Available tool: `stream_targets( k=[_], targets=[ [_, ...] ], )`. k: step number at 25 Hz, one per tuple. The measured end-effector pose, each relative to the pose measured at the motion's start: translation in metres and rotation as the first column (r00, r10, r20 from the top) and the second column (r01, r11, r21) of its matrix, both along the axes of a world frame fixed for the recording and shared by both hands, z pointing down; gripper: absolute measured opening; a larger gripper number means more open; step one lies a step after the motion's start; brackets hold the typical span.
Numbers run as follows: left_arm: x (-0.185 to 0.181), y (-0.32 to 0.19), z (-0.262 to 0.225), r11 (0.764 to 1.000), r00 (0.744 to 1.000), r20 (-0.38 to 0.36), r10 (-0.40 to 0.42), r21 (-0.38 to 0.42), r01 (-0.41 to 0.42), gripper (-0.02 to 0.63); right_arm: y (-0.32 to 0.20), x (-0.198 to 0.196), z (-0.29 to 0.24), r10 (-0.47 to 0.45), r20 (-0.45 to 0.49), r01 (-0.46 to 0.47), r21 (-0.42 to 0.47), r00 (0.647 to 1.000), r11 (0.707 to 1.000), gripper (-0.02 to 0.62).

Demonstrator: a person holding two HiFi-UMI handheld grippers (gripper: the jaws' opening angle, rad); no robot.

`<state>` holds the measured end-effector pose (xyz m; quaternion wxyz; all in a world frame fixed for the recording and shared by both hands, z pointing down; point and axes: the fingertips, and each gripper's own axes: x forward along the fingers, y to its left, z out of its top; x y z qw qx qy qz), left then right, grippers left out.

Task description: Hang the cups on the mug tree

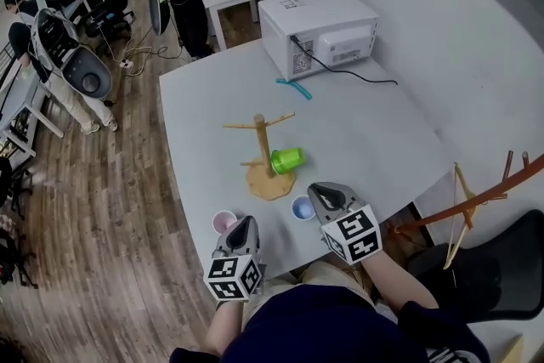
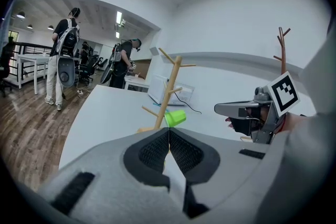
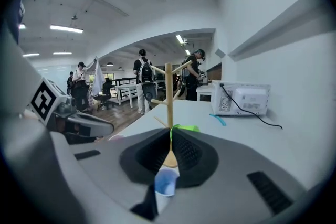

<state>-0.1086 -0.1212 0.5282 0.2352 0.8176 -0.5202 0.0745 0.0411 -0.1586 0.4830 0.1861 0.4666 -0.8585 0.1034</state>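
**Head view.** Mug tree [image 1: 268, 159] at frame centre, with green cup [image 1: 287, 159] hung on a lower peg. Blue cup [image 1: 303, 207] and pink cup [image 1: 224, 222] stand on the table [image 1: 195, 115] below centre, beside right gripper [image 1: 321, 191] and left gripper [image 1: 246, 224].

**Left gripper view.** Jaws pressed together, nothing held.

**Right gripper view.** Jaws together and empty, with the blue cup seen beneath them.

**Handling.** Cups judged light, thin-walled and slippery; best pinched across the rim wall.

On the grey table [image 1: 365, 132] before me, the wooden mug tree [image 1: 263, 144] stands toward the near edge, with a green plastic cup [image 1: 287, 160] at its right side. Along the near edge, a pink cup [image 1: 223, 222] sits left of the tree's base and a blue cup [image 1: 302, 207] sits right of it. The white microwave [image 1: 319, 30] fills the far right corner.
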Motion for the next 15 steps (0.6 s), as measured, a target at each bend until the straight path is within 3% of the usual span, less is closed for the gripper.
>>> stream_targets(
  k=[7, 15],
  targets=[
    [0.023, 0.003, -0.008, 1.000, 1.000, 0.003, 0.006, -0.004, -0.006, 0.020, 0.022, 0.009, -0.005, -0.002, 0.121, 0.008, -0.050, 0.993, 0.999, 0.035],
    [0.039, 0.010, -0.014, 1.000, 1.000, 0.007, 0.013, -0.009, -0.013, 0.020, 0.047, 0.014, -0.009, -0.022, 0.177, 0.034, -0.061, 0.984, 0.998, 0.035]
  ],
)
